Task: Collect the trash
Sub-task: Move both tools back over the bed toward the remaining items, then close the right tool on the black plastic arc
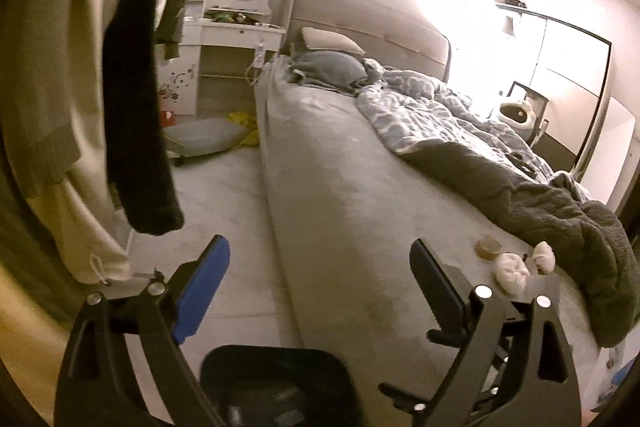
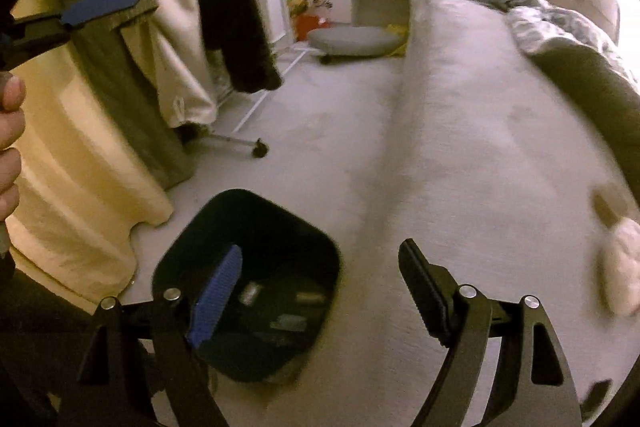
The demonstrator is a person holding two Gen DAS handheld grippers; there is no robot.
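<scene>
1. Left tool (image 1: 320, 267): jaws spread wide, nothing between them; aimed along the near edge of the bed (image 1: 344, 187).
2. Right tool (image 2: 320, 275): released, empty; hung over the black bin (image 2: 256, 227) on the floor beside the bed.
3. Bin contents: several small pieces visible at the bottom, too blurred to identify.
4. Trash left on the bed, near its edge: two crumpled white tissues (image 1: 512, 269), (image 1: 544, 257) lying close together; a small round brown item (image 1: 488, 247), possibly a lid or tape roll, just beside them. All near the dark blanket (image 1: 560, 203).
5. Other fixtures: hanging clothes (image 1: 140, 127) to the left, close by the left tool; dressing worktop (image 1: 240, 31) with round mirror at the far wall.
6. Judged stage: between drops, remaining trash not yet picked up.
7. Risks:
   - Blanket fold caught along with a tissue, owing to closeness of the pile.
   - Soft tissue slipped from the pads if pinched only at its fringe.
   - Round item rolled off the mattress if nudged from the side.
   - Sleeve of hanging clothes snagged during a swing of the left tool.
   - Piece dropped beside the bin if released off-centre.
</scene>
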